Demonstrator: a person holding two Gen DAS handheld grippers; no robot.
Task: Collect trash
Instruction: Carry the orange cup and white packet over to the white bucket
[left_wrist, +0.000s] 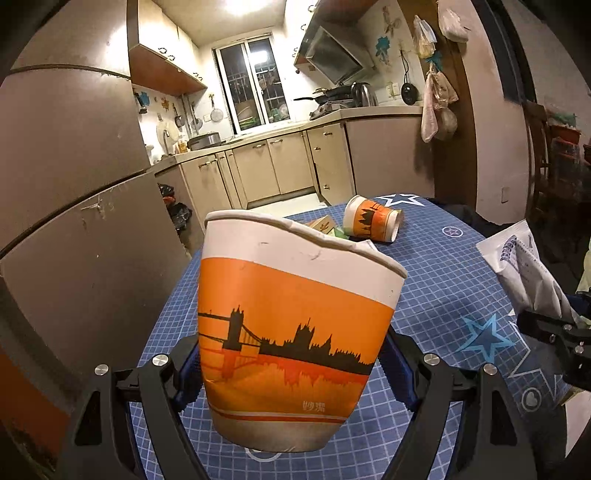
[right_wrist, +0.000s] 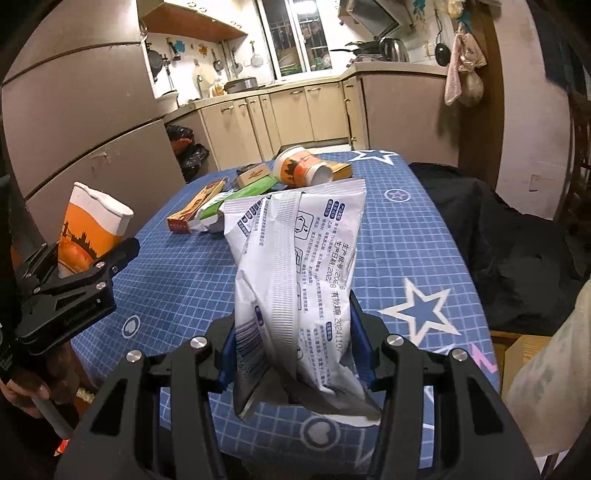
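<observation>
A light, crushable paper cup is clamped low by the left gripper, and a limp plastic wrapper is pinched near its base by the right gripper.

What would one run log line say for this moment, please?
left gripper: shut on orange paper cup | right gripper: shut on white plastic bag | table: second cup, small boxes remain
</observation>
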